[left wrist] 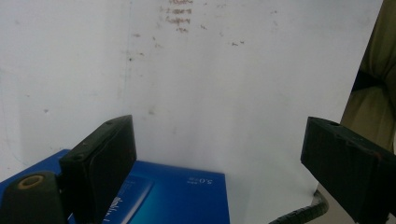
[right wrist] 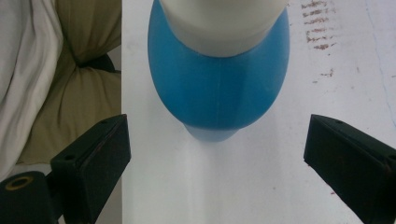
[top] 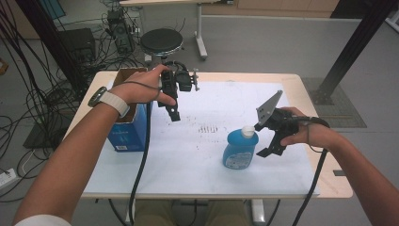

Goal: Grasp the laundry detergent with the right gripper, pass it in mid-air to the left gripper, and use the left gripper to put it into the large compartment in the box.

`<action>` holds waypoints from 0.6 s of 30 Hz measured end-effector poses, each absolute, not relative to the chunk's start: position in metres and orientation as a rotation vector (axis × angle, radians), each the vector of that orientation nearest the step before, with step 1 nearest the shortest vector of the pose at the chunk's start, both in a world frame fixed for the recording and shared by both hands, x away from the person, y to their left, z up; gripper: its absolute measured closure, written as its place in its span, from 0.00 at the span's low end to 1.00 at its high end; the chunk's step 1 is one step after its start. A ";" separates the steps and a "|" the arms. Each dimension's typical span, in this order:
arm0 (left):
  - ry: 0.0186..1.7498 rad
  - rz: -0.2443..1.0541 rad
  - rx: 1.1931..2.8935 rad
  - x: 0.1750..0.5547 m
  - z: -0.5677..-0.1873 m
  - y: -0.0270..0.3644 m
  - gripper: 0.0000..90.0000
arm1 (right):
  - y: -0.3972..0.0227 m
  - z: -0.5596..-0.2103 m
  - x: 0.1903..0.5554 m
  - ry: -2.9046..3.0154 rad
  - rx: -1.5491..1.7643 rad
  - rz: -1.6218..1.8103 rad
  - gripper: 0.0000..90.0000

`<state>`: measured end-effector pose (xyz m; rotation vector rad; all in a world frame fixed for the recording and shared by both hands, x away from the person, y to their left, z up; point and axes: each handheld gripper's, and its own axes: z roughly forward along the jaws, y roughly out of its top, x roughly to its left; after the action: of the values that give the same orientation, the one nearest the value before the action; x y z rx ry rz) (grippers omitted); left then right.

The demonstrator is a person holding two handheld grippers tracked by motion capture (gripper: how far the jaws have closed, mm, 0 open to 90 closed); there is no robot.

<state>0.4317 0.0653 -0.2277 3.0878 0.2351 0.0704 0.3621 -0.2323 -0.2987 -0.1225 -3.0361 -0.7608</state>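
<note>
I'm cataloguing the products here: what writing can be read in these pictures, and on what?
Blue box: small white print, seen upside down, too blurred to read.
Blue bottle: label too small to read.
White sheet: dark smudges, not legible writing.

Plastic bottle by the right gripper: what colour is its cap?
White cap on the blue bottle; clearest in the high view.

overhead view; two close downward views
</note>
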 end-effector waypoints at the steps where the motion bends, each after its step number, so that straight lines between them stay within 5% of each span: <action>1: 0.234 0.070 3.087 0.432 -0.228 0.065 0.12 | -0.233 -0.299 0.362 -3.034 -0.121 -0.777 0.08; 18: 0.234 0.066 3.080 0.432 -0.231 0.065 0.12 | -0.234 -0.307 0.362 -3.019 -0.139 -0.781 0.09</action>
<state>0.4321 0.0646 -0.2314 3.0805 0.2342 0.0658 0.3615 -0.2338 -0.3067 -0.1392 -3.0191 -0.7811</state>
